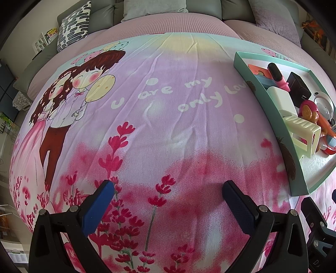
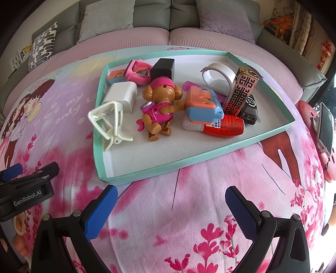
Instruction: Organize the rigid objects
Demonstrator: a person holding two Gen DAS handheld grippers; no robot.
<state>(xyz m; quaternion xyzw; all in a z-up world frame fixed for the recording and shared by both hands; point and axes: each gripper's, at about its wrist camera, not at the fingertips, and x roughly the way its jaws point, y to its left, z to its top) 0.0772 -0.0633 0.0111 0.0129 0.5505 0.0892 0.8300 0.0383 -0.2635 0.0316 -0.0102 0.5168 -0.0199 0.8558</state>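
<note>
A teal-rimmed shallow tray (image 2: 168,168) lies on the printed bedsheet and holds several rigid objects: a brown and pink toy dog (image 2: 161,105), a cream clip (image 2: 109,124), a white charger block (image 2: 121,96), a black block (image 2: 162,68), a red bottle (image 2: 224,126), a patterned lighter box (image 2: 241,92), a tape ring (image 2: 218,73). My right gripper (image 2: 171,206) is open and empty, just in front of the tray's near rim. My left gripper (image 1: 168,196) is open and empty over bare sheet, left of the tray (image 1: 271,117).
The sheet with cartoon print (image 1: 147,117) covers a sofa seat; grey cushions (image 2: 109,19) and a patterned pillow (image 1: 73,25) stand at the back. A phone on a stand (image 2: 325,126) is at the right edge. The left gripper's body (image 2: 27,187) shows at the left of the right wrist view.
</note>
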